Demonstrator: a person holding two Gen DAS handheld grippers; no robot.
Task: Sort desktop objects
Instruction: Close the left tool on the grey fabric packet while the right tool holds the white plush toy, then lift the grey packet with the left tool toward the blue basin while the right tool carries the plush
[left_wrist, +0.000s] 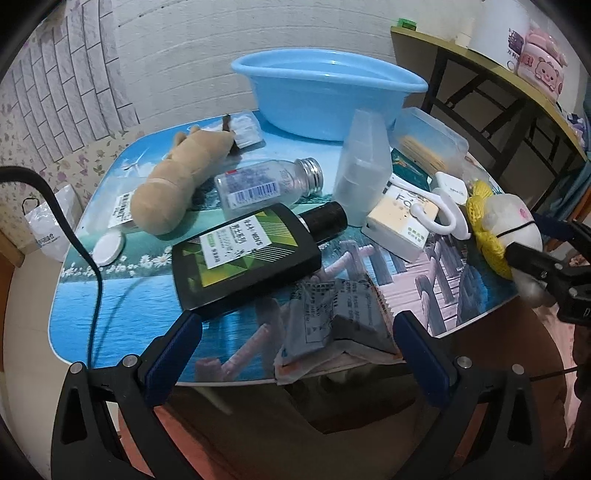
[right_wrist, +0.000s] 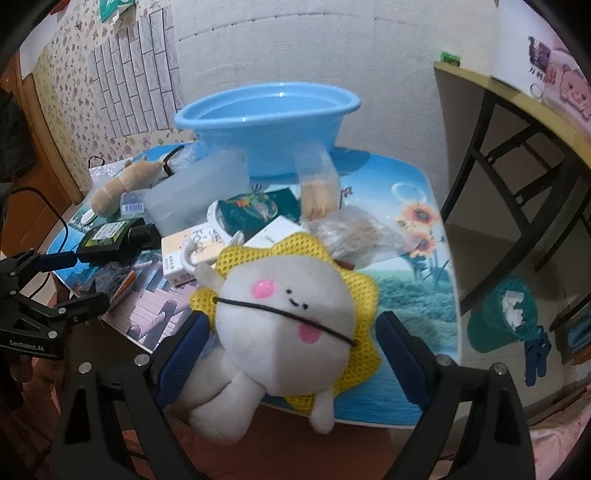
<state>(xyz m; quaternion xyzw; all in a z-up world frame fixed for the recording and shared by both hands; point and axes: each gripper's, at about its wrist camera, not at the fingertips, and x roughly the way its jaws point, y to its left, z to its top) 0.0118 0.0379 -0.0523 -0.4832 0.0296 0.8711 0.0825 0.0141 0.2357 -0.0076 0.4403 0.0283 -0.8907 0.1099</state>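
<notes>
Right tool (right_wrist: 288, 339) spread wide, we straddle the white plush toy (right_wrist: 284, 325) at the worktop (right_wrist: 413, 306) edge; next, squeeze and carry it to the blue basin (right_wrist: 266, 122). Left tool (left_wrist: 295, 332) gapes idle.

White plush toy (right_wrist: 284, 332) between open jaws

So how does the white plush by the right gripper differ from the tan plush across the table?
The white plush is round, with a face and a yellow mesh collar; the tan plush is long, plain and segmented. The white plush lies at the table's near edge, between the right gripper's open fingers; the tan plush lies farther back, near the blue basin, with nothing holding it. Both are soft toys on the table.
</notes>
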